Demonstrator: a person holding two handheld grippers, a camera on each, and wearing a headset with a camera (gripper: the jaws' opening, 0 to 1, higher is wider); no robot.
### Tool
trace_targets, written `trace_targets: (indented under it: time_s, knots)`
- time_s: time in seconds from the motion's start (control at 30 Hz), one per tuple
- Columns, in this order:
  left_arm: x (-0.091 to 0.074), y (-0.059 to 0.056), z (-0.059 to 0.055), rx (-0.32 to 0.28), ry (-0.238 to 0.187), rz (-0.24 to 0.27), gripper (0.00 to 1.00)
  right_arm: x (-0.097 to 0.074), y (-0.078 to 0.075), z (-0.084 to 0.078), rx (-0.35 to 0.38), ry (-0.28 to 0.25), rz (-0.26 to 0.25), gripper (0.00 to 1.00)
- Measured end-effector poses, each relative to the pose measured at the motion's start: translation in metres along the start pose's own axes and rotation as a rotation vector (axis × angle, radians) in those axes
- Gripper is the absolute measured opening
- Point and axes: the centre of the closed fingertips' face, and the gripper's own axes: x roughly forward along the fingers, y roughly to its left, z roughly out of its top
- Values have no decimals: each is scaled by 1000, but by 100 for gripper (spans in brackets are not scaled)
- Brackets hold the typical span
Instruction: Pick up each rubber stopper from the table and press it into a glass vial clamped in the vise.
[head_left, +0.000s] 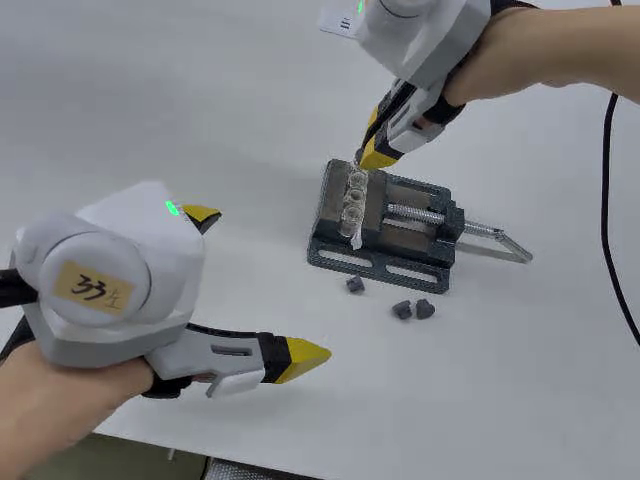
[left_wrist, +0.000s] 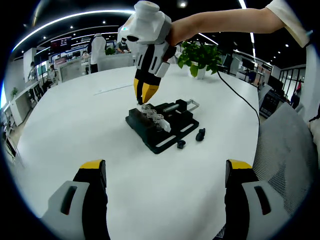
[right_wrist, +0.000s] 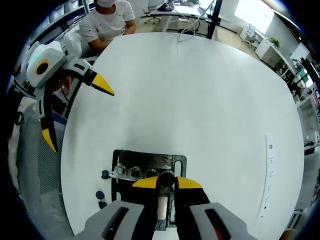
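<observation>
Three rubber stoppers (head_left: 402, 310) lay loose on the white table (head_left: 200, 100), just beside the base of the vise (head_left: 345, 258) on its near side in the head view. One lay alone; the other two lay close together. A fourth stopper (right_wrist: 166, 178), dark and round, sat pinched between the narrow jaws of the right gripper (head_left: 365, 160). That gripper pointed down at the far end of the row of glass vials (head_left: 352, 205) clamped upright in the vise. Contact between held stopper and vial: could not tell. The left gripper (head_left: 258, 282) hovered well apart from the vise, jaws wide, holding nothing. The vise's screw handle (head_left: 495, 240) stuck out on the side away from the vials. A black cable (head_left: 603, 180) ran along the table's right side.
</observation>
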Motion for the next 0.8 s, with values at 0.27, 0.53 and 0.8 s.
trace_targets:
  time_s: [0.27, 0.53, 0.8]
  knots:
    - [-1, -1, 1, -3, 0, 0, 99, -2, 2, 0, -29, 9, -3, 7]
    - [-2, 0, 0, -7, -1, 2, 99, -1, 2, 1, -60, 13, -3, 8]
    - [-3, 3, 0, -10, -4, 5, 99, -7, 1, -2, -62, 14, 5, 14]
